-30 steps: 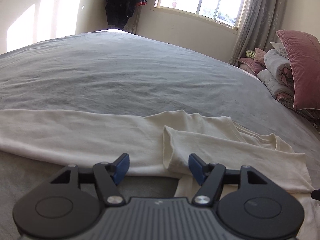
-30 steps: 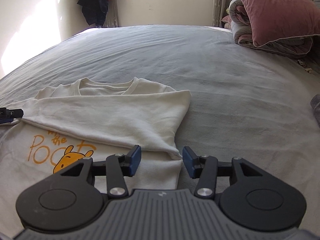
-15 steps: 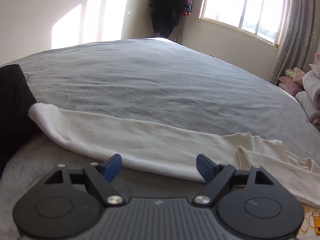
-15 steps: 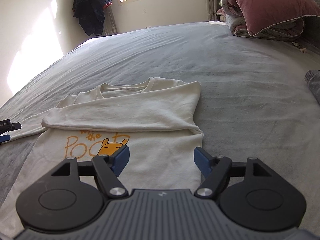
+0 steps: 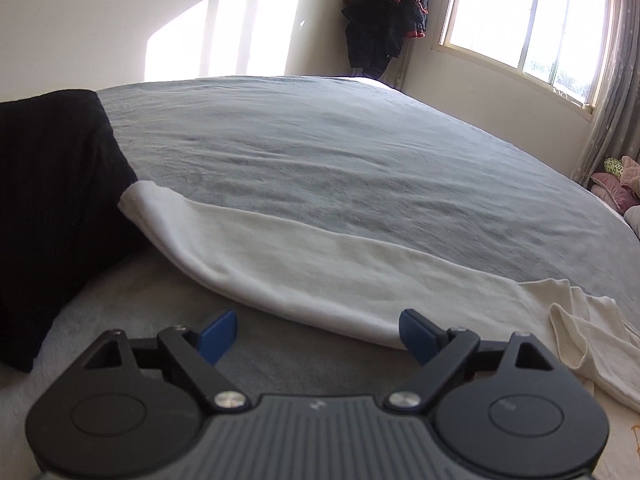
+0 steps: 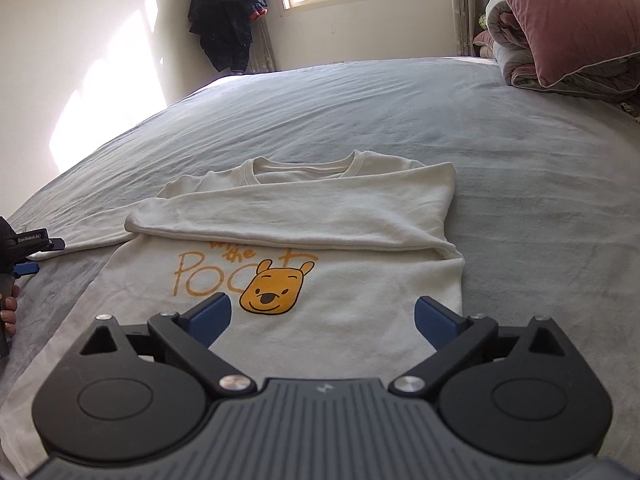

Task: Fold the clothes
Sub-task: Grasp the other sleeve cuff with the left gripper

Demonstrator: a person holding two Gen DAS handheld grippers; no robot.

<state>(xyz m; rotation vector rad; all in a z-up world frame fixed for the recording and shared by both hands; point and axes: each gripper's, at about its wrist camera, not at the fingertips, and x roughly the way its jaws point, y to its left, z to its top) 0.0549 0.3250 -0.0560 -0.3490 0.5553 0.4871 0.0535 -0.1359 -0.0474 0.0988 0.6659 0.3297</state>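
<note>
At your far left, a black knitted cloth (image 5: 52,208) lies on the grey bedspread (image 5: 340,152), and the cuff of the cream long-sleeved sweatshirt's outstretched sleeve (image 5: 280,264) ends right against it. That sleeve runs flat across the bed toward the right, where it meets the bunched shoulder of the garment.

Your left gripper (image 5: 318,330) hangs just in front of the sleeve's near edge. Its jaws have just been opening and now stand released and wide; between the blue pads (image 5: 218,334) there is only bedspread, though the right-hand pad sits right at the sleeve's hem, and you cannot tell whether it touches.

Farther right, the cream sweatshirt (image 6: 320,216) lies face up on the bed, neckline away from you. Its other sleeve is folded across the chest, just above the orange lettering and the yellow bear-face print (image 6: 276,290). From this side, the left gripper and the hand holding it show at the picture's left edge, beside the stretched-out sleeve.

Your right gripper (image 6: 322,318) hovers over the sweatshirt's lower front, just below the bear print. Its jaws have also just been opening and are spread wide, released, pinching nothing.

At the right, a dusky pink velvet pillow (image 6: 560,16) rests on folded quilts at the bed's far corner.
</note>
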